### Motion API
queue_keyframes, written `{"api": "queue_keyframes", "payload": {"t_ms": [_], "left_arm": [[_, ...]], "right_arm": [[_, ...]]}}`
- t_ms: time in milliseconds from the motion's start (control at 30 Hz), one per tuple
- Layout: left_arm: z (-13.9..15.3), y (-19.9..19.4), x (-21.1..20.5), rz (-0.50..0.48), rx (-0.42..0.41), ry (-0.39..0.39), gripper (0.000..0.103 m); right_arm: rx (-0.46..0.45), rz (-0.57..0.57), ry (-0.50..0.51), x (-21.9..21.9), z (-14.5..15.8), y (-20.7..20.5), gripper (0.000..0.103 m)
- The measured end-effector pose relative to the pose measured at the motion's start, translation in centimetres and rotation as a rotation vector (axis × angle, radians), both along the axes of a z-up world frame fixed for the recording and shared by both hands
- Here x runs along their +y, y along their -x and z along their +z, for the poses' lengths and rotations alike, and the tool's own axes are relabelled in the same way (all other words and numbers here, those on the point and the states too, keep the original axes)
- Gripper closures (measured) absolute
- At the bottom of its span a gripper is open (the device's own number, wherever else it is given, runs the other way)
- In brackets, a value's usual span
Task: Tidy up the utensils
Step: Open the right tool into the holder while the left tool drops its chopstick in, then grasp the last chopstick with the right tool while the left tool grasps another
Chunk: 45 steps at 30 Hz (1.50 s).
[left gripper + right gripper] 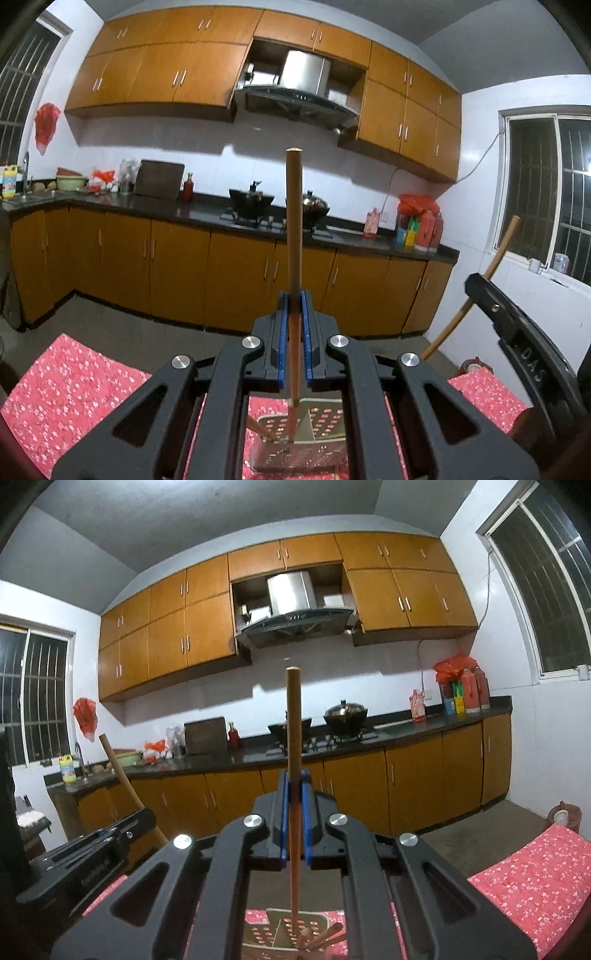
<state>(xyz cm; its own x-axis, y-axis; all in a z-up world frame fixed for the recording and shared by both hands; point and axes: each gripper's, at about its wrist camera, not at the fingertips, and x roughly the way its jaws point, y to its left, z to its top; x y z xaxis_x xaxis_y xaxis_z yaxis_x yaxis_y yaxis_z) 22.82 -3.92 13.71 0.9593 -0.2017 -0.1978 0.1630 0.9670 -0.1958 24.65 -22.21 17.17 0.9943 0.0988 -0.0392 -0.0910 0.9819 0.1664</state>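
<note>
In the left wrist view my left gripper point(294, 295) is shut on a wooden chopstick point(293, 221) that stands upright, its lower end over a perforated metal utensil holder point(325, 424) on the red flowered cloth. Another chopstick point(258, 428) leans inside that holder. At the right edge the right gripper point(517, 325) shows with its own chopstick point(498, 254). In the right wrist view my right gripper point(294, 775) is shut on a wooden chopstick point(293, 731), also upright, its lower end above the utensil holder point(266, 930), which has several chopsticks point(325, 938) in it. The left gripper point(96, 849) and its chopstick point(122, 779) appear at lower left.
A table with a red flowered cloth point(74, 384) lies under both grippers. Beyond it runs a dark counter point(166, 210) with a stove and pots point(314, 206), bottles point(421, 229), a sink point(26, 195) and orange cabinets. A red stool point(565, 814) stands at the right.
</note>
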Motion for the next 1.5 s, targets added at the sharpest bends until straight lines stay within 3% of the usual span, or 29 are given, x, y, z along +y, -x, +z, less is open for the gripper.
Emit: {"api": "queue_keyframes", "payload": {"t_ms": [167, 333, 467, 667, 833, 967, 1100, 1233, 1367, 1500], "left_arm": [[-1.2, -1.1, -0.4, -0.019, 0.049, -0.009, 0.095], [-1.2, -0.6, -0.2, -0.022, 0.056, -0.012, 0.094], [-0.4, 0.3, 0.0, -0.016, 0.031, -0.007, 0.068], [0.7, 1.9, 0.7, 0.001, 0.016, -0.004, 0.068], [0.7, 4.6, 2.9, 0.022, 0.020, 0.014, 0.068], [-1.7, 6.6, 4.8, 0.059, 0.083, 0.004, 0.068], [-6.9, 6.8, 6.4, 0.095, 0.257, -0.033, 0.068], [-12.6, 6.6, 7.5, 0.090, 0.444, -0.032, 0.068], [-16.1, 6.8, 7.2, 0.058, 0.545, -0.029, 0.068], [-17.7, 7.3, 6.1, 0.009, 0.560, -0.054, 0.068]], "right_arm": [[0.071, 0.026, 0.008, 0.5, -2.0, -1.3, 0.093], [0.062, 0.032, 0.008, 0.4, -1.9, -0.2, 0.083], [0.042, 0.041, 0.008, 0.4, -1.3, 1.2, 0.083], [0.028, 0.056, 0.018, 0.1, -0.9, 4.7, 0.083], [0.075, 0.060, 0.018, -1.1, -2.8, 8.0, 0.079], [0.229, 0.036, 0.019, -2.1, -7.7, 9.0, 0.077], [0.487, 0.036, -0.005, -2.4, -14.5, 7.7, 0.077], [0.721, 0.108, -0.011, -0.6, -21.0, 6.6, 0.077], [0.820, 0.146, 0.019, 1.9, -24.4, 6.5, 0.077], [0.827, 0.120, 0.064, 2.8, -25.4, 6.4, 0.080]]}}
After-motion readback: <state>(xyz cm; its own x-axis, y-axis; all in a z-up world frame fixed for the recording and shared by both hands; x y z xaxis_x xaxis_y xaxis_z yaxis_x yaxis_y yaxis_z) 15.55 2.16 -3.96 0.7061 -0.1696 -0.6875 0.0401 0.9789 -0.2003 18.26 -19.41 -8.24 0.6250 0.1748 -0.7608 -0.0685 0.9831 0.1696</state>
